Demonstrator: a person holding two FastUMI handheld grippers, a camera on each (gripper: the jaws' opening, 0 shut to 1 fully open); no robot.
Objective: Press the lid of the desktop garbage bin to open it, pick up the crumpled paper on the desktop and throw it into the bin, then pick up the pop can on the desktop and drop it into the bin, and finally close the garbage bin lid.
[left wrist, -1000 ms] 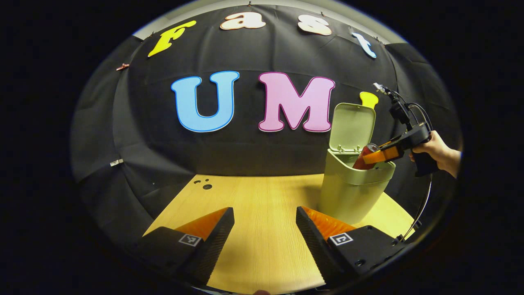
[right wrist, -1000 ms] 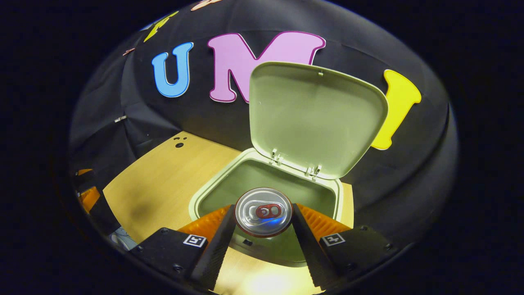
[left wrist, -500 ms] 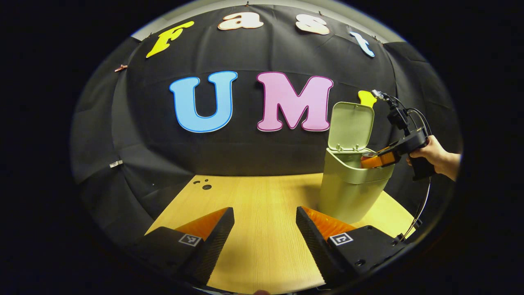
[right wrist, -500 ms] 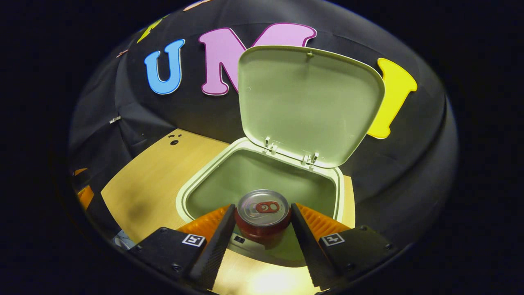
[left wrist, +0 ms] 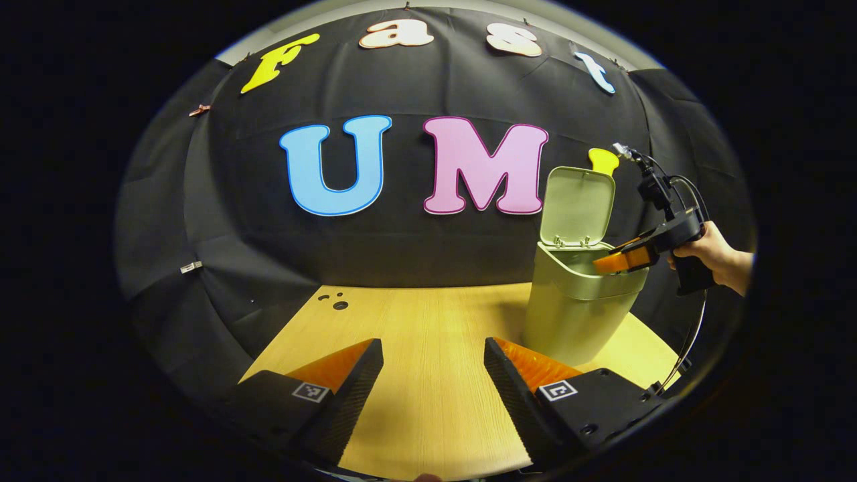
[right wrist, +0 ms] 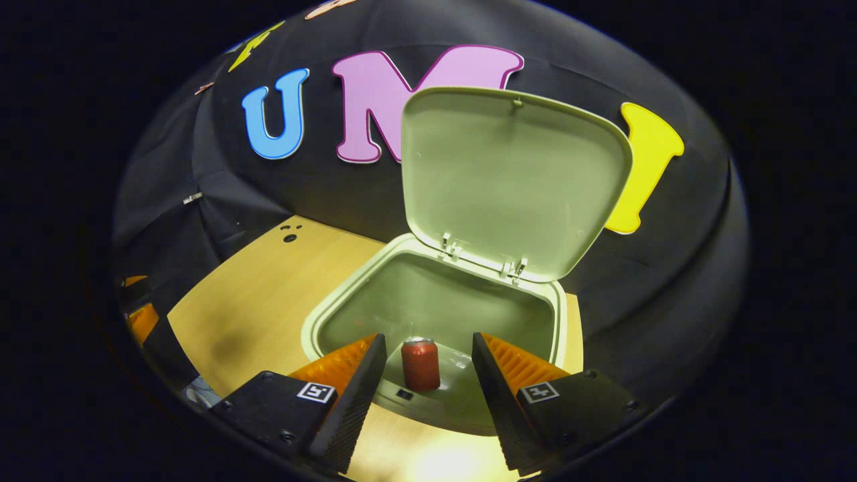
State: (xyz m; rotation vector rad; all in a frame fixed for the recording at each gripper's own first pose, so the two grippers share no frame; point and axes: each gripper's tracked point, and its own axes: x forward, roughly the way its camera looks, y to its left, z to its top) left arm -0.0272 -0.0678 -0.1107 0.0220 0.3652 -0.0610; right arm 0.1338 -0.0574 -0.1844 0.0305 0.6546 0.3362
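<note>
the can [right wrist: 420, 365] sits low center inside the open bin [right wrist: 315, 320], my right tongs [right wrist: 428, 375] and left tongs [left wrist: 434, 381] gape empty, so only closing the lid [right wrist: 515, 181] seems left.

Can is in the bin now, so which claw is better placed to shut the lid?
Right, probably. The right claw hangs open over the bin, just below the raised lid; the left claw sits back over the table.

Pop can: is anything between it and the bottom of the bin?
Nothing visible. The pop can is already down inside the open bin, free of the right gripper, whose jaws stand apart above the opening; the lid is swung up.
</note>
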